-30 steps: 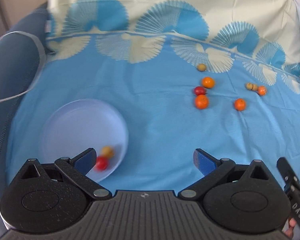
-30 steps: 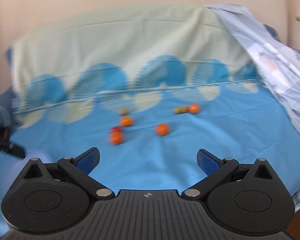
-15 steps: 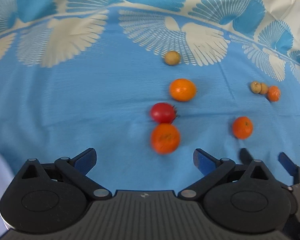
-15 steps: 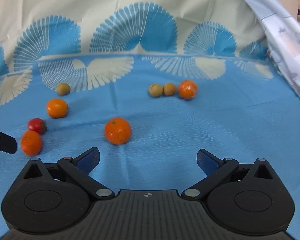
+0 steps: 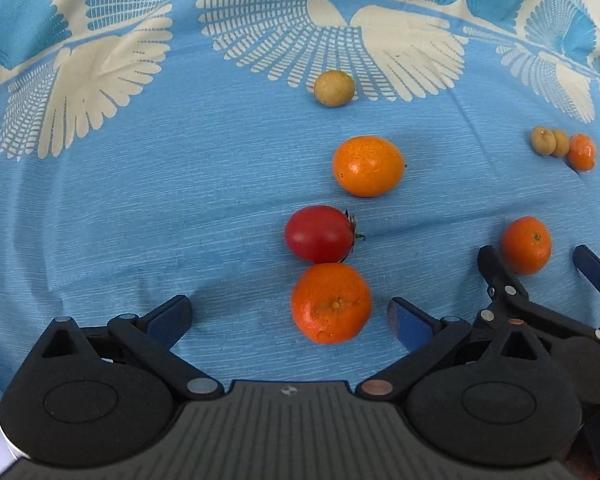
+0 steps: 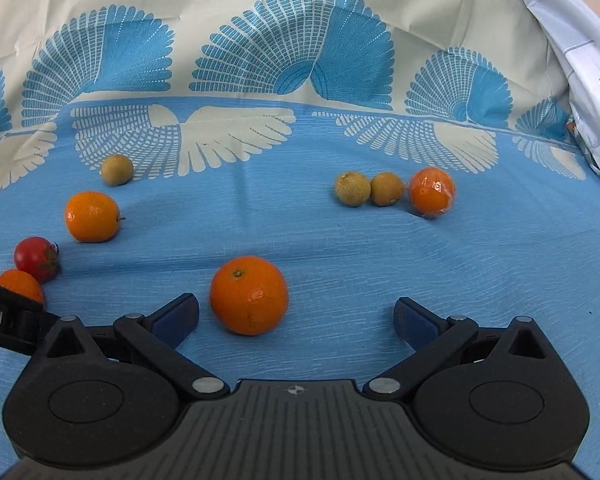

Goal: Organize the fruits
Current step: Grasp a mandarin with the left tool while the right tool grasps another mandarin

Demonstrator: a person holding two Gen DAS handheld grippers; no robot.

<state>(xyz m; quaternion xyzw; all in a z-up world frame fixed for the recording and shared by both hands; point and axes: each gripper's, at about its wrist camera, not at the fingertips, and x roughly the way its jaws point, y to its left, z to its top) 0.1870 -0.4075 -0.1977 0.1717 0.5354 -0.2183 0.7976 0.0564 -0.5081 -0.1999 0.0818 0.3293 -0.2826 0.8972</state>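
Both tongs stand apart and hold nothing, low over the blue cloth [image 5: 140, 208]. An orange [image 5: 331, 303] lies between the fingers of the left tongs [image 5: 290, 318], nearer the right one, with a tomato [image 5: 319, 233] touching its far side. Beyond the tomato lie a second orange [image 5: 367, 166] and a small tan fruit [image 5: 334, 88]. The right tongs [image 6: 296, 316] frame another orange [image 6: 249, 295], close to their left finger. Farther back, two tan fruits [image 6: 368, 188] sit beside a wrapped orange [image 6: 432, 192].
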